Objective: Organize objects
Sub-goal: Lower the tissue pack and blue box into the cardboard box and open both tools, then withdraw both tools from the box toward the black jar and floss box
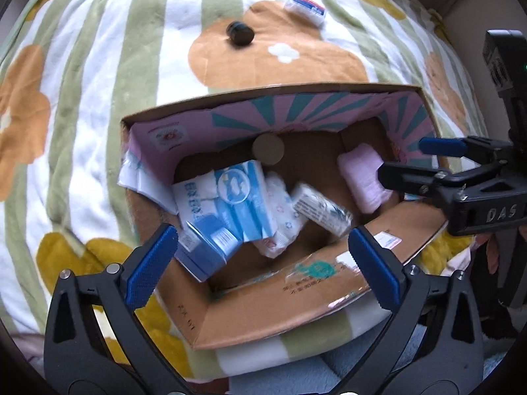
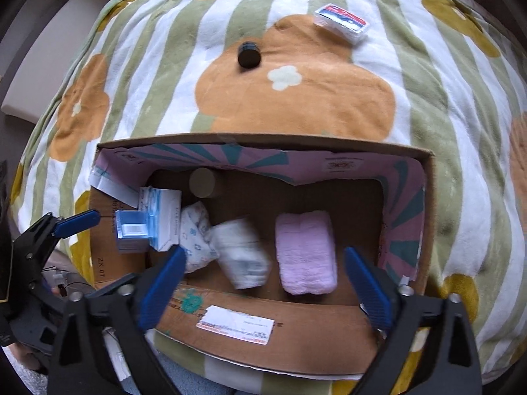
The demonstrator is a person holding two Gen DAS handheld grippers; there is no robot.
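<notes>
An open cardboard box sits on a flowered blanket. Inside lie a blue-and-white tissue pack, a small blue box, a white patterned pack, a white wrapped pack, a folded pink towel and a brown round cap. My left gripper is open and empty over the box's near edge. My right gripper is open and empty above the pink towel; it shows at the right of the left wrist view.
A black round lid and a small clear case with a red-and-blue label lie on the blanket beyond the box. The blanket's near edge drops off just below the box.
</notes>
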